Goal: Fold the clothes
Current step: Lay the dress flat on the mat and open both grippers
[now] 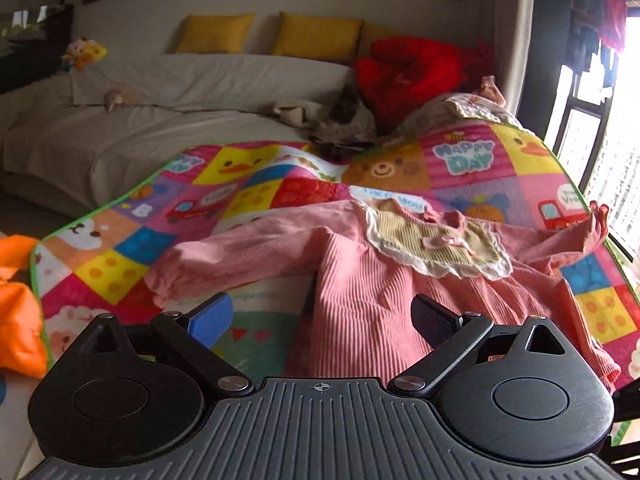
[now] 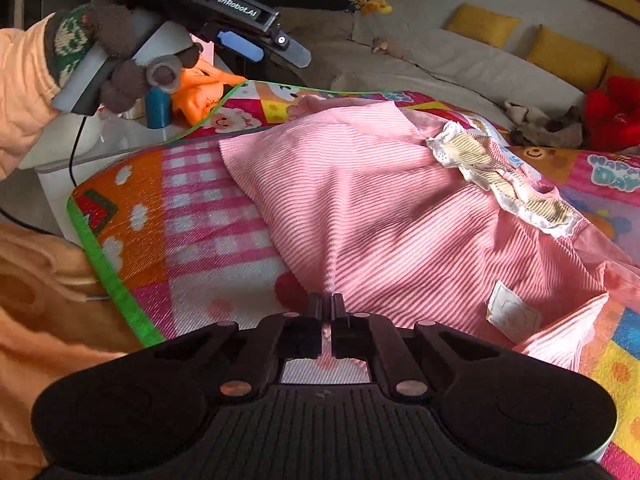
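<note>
A: Where was the pink dress (image 1: 360, 280)?

B: Spread flat on the patchwork mat (image 1: 120, 264), sleeves out, likely laid ready for folding.

A: Grippers?

B: Left gripper (image 1: 322, 316) hung wide open above the dress, holding nothing. Right gripper (image 2: 327, 312) was fully closed at the near hem; whether it pinched cloth, I could not tell.

A: Containers?

B: None seen.

Left gripper (image 1: 322, 314) raised, jaws spread wide, nothing between them. Right gripper (image 2: 327, 308) tilted downward, jaws pressed together. Left hand (image 2: 120, 60) gloved, orange sleeve.
</note>
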{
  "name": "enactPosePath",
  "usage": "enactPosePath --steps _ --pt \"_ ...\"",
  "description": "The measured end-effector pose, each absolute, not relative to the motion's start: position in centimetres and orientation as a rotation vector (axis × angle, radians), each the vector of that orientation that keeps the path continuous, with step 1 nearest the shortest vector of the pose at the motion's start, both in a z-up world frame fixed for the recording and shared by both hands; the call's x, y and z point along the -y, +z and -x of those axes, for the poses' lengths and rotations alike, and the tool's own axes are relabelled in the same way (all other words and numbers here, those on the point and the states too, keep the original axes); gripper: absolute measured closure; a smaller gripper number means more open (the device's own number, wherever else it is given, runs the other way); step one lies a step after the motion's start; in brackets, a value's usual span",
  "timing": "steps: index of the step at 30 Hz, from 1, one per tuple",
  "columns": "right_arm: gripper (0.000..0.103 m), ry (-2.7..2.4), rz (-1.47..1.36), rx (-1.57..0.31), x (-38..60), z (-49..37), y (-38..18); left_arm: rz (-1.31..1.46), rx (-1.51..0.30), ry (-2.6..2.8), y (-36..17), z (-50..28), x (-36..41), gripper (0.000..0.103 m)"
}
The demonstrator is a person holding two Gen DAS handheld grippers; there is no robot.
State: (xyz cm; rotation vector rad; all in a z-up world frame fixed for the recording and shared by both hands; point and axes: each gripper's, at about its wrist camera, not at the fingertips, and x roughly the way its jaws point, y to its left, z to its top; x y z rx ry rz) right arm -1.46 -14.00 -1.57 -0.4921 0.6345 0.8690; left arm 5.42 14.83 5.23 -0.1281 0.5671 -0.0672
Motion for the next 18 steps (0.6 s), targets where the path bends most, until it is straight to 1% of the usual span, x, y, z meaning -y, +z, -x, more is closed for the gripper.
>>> enactPosePath --steps 1,3,7,8,9,11,14,17,18 --pt "0.102 0.876 0.498 -0.641 14.4 1.9 -1.5 0.129 -0.567 -0.073 5.3 -5.5 -14.8 0.004" --pt "0.102 0.894 0.481 -0.654 15.4 2.5 -1.1 0.123 -0.574 -0.116 5.1 -5.5 -14.1 0.004" --pt "0.101 0.811 0.379 -0.586 18.2 2.7 0.8 0.11 -0.599 -0.252 4.3 -5.6 -11.8 0.004" --pt "0.1 0.751 0.333 -0.571 19.2 2.0 1.3 0.107 -0.607 -0.287 4.1 -5.8 -11.0 0.004" --pt "0.096 0.694 0.296 -0.569 20.1 1.2 1.4 0.105 -0.616 -0.315 3.8 -6.1 -10.2 0.004" --pt "0.096 0.615 0.26 -0.583 21.2 -0.6 1.0 0.102 -0.635 -0.367 3.0 -6.9 -8.5 0.004" --pt "0.096 0.495 0.358 -0.626 21.7 -2.1 -0.7 0.105 -0.684 -0.401 1.1 -8.4 -6.4 0.004" --pt "0.096 0.347 0.423 -0.69 23.9 -2.2 -1.5 0.105 -0.726 -0.399 -0.3 -8.9 -6.2 0.004" --pt "0.094 0.287 0.428 -0.697 25.1 -1.9 -1.5 0.106 -0.735 -0.396 -0.8 -9.0 -6.4 0.004"
